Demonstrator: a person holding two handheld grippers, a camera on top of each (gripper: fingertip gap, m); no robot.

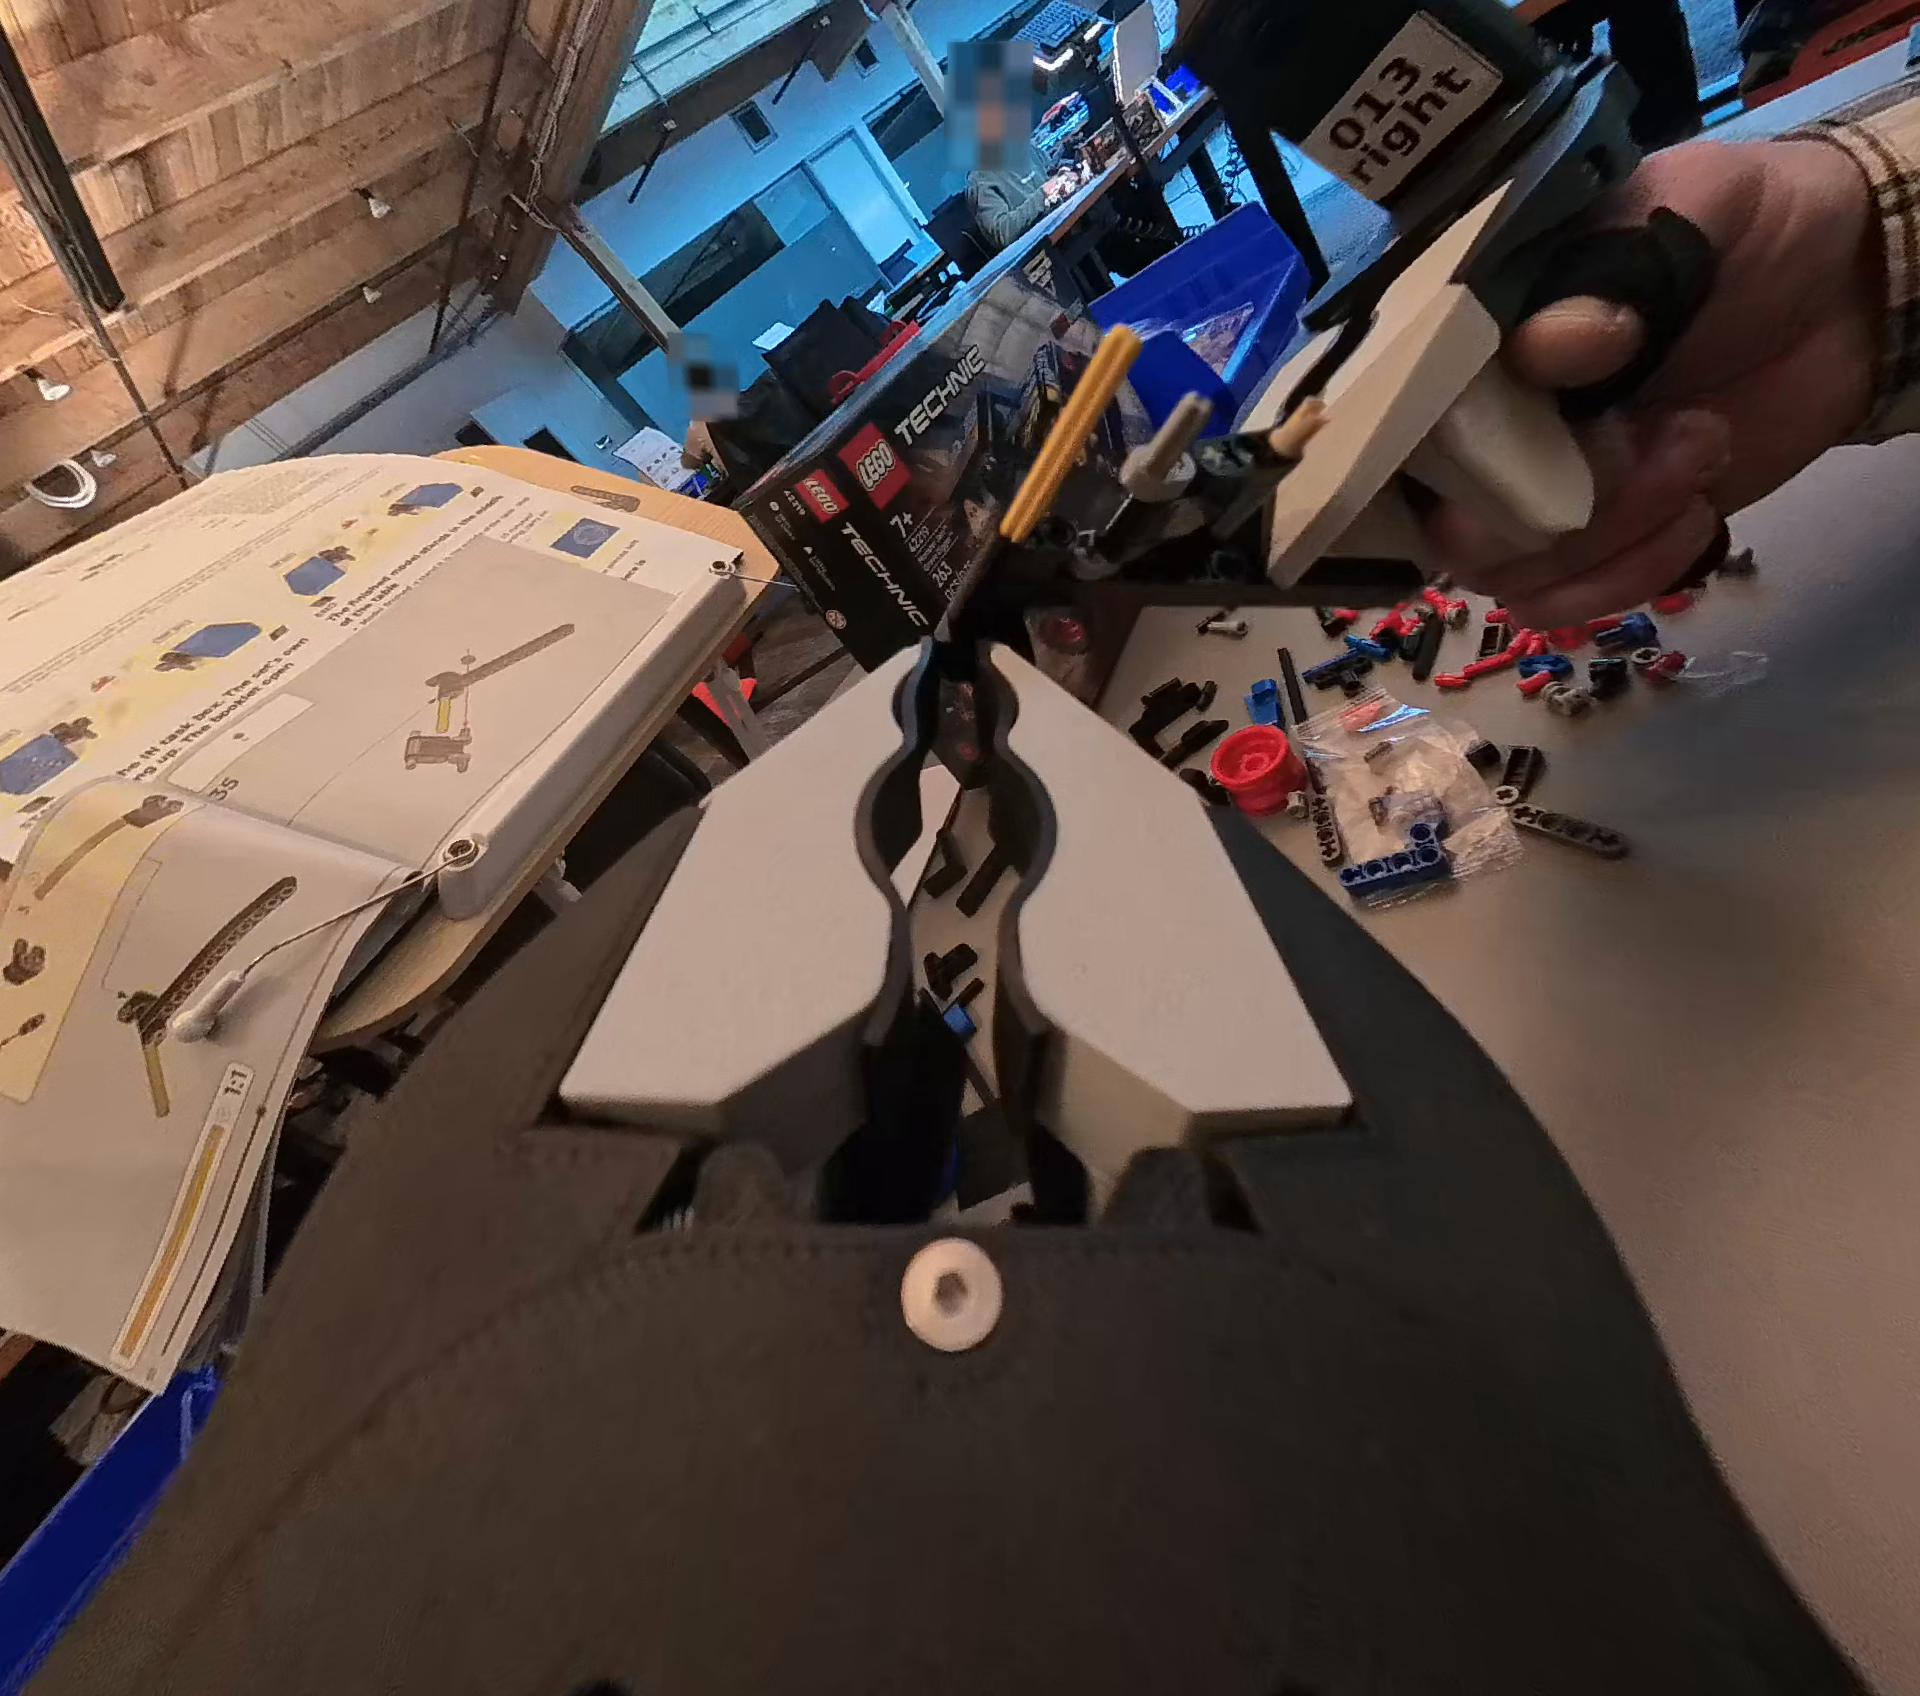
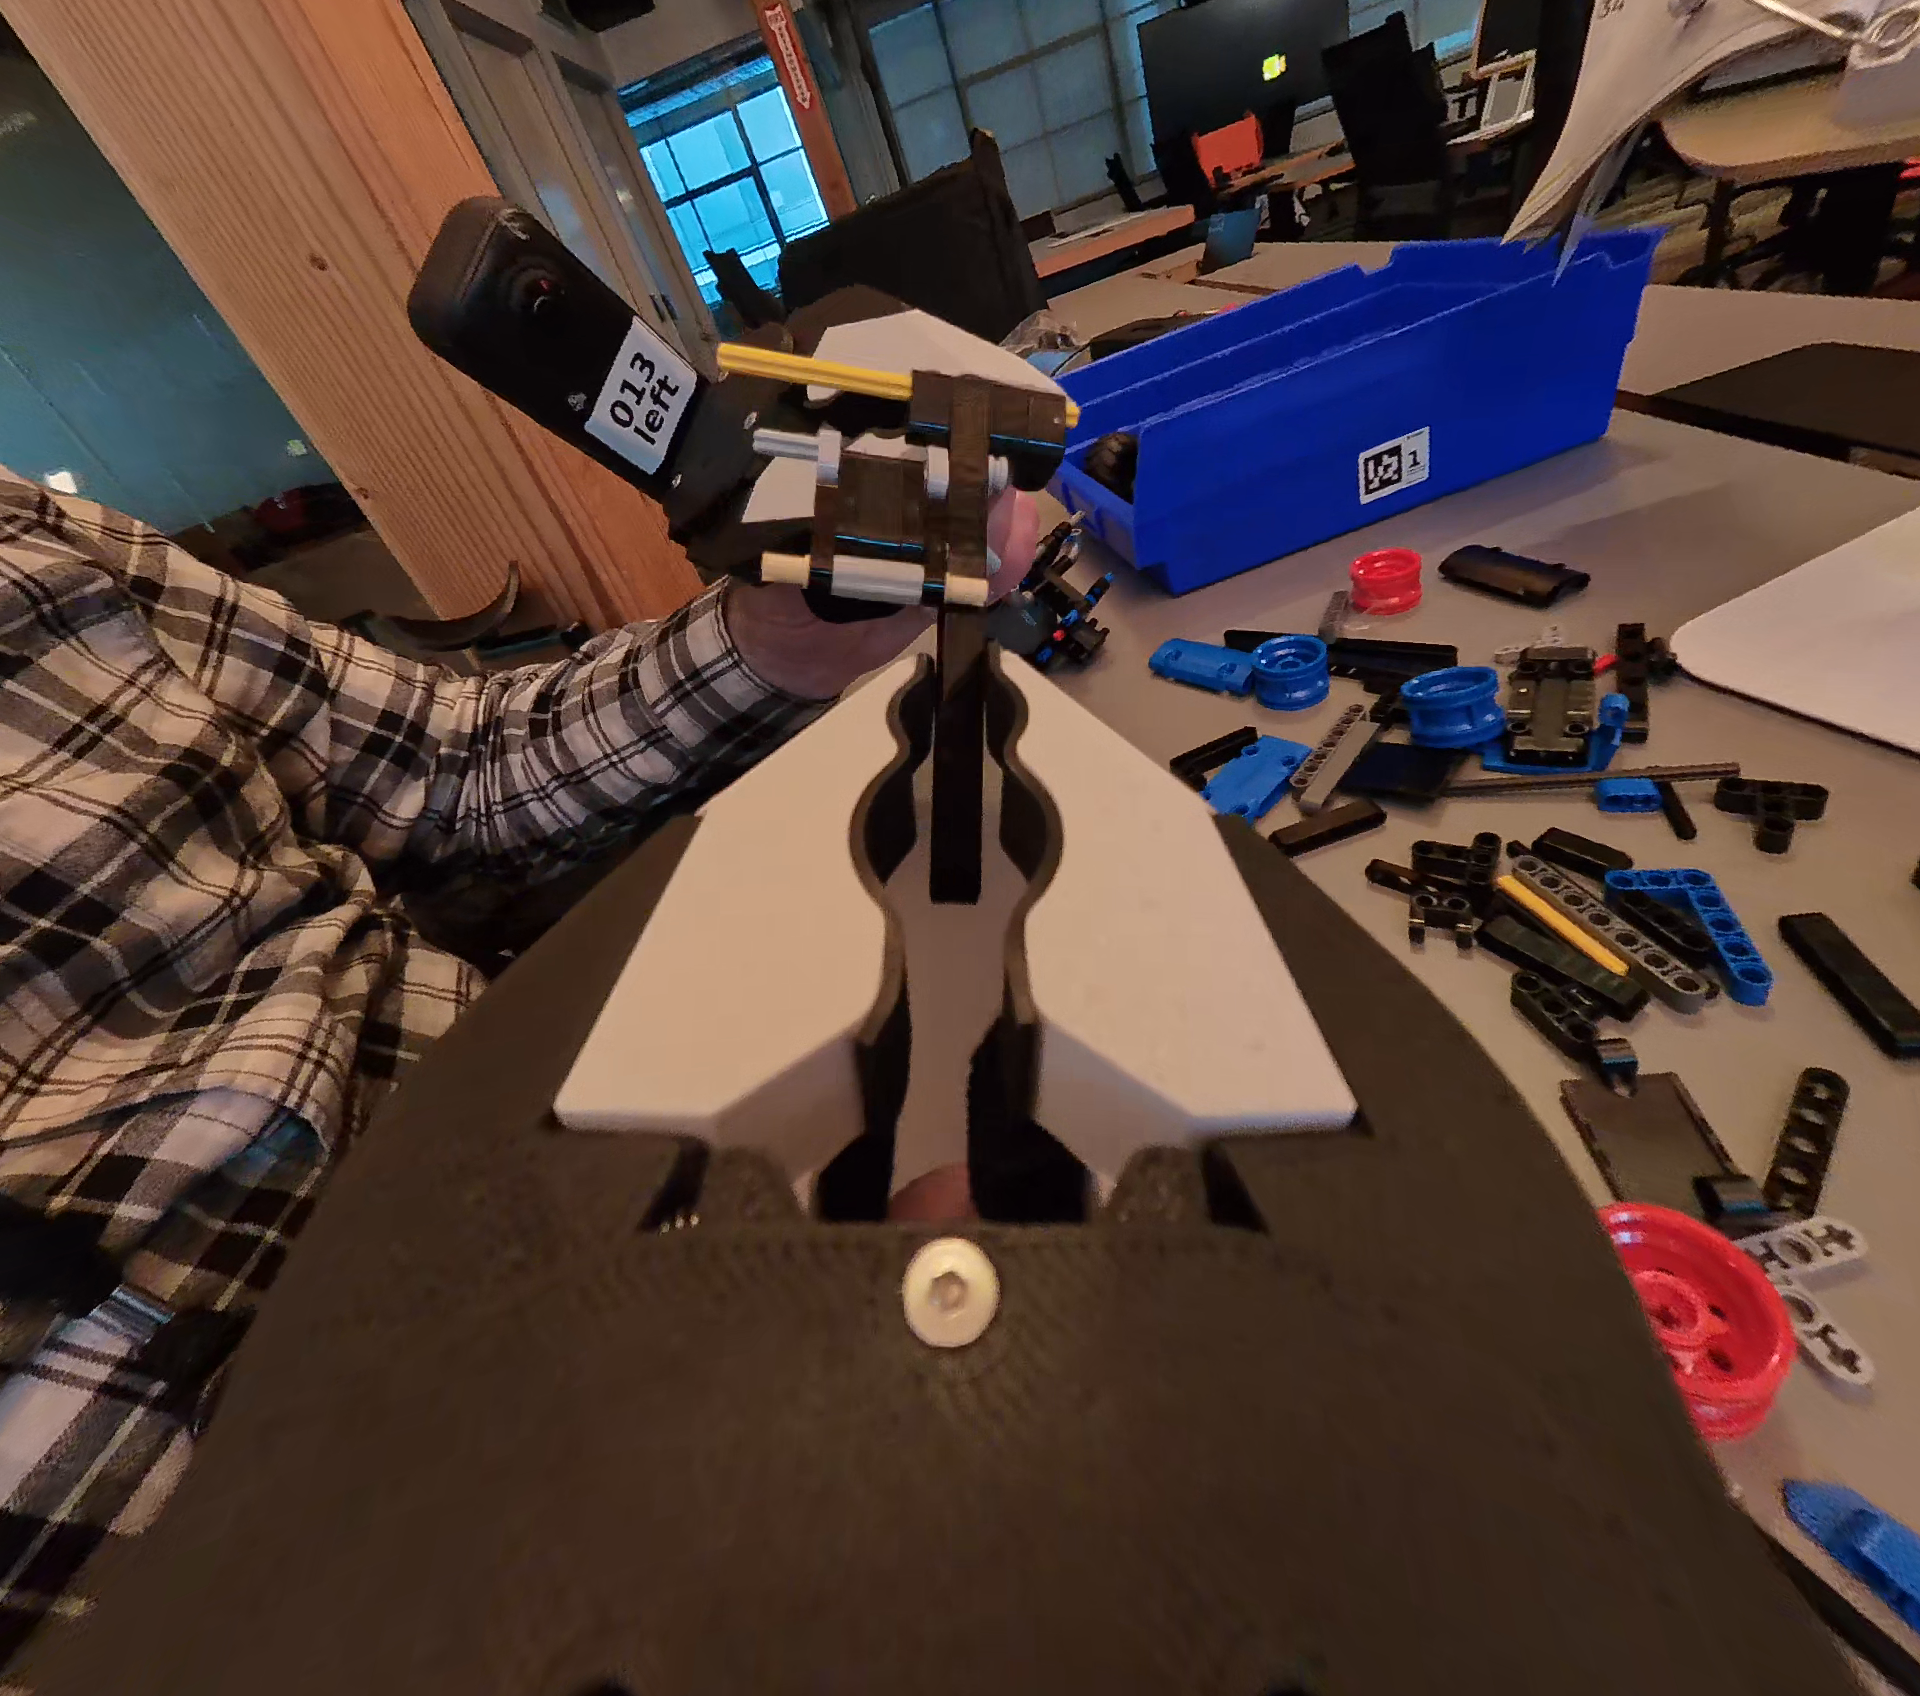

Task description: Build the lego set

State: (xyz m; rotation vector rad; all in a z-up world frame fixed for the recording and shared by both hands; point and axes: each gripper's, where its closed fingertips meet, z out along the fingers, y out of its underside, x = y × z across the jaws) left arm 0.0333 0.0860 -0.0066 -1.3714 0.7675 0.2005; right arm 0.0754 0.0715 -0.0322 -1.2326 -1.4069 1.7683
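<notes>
A small black lego assembly (image 2: pixel 904 493) with a yellow axle (image 2: pixel 821 376) and white-grey pins (image 2: pixel 862 578) is held in the air between both grippers. My right gripper (image 2: pixel 956 672) is shut on a long black beam (image 2: pixel 956 794) that runs up into the assembly. My left gripper (image 1: pixel 952 657) is shut on a dark end of the same assembly, just below the yellow axle (image 1: pixel 1070 431). The right gripper (image 1: pixel 1276 451) shows at upper right in the left wrist view, held by a hand. What the left fingertips grip is partly hidden.
Loose black, blue and red lego parts (image 2: pixel 1558 867) lie on the grey table (image 2: pixel 1766 503). With them are a red wheel (image 2: pixel 1694 1314), a blue bin (image 2: pixel 1351 420) and a parts bag (image 1: pixel 1392 773). An open instruction booklet (image 1: pixel 364 659) stands at the left, with the set's box (image 1: pixel 883 524) behind. A wooden pillar (image 2: pixel 260 192) rises nearby. The grippers' ends are close to 6 cm from one another. Left tips and right tips are each some 20 cm from the red wheel (image 2: pixel 1694 1314).
</notes>
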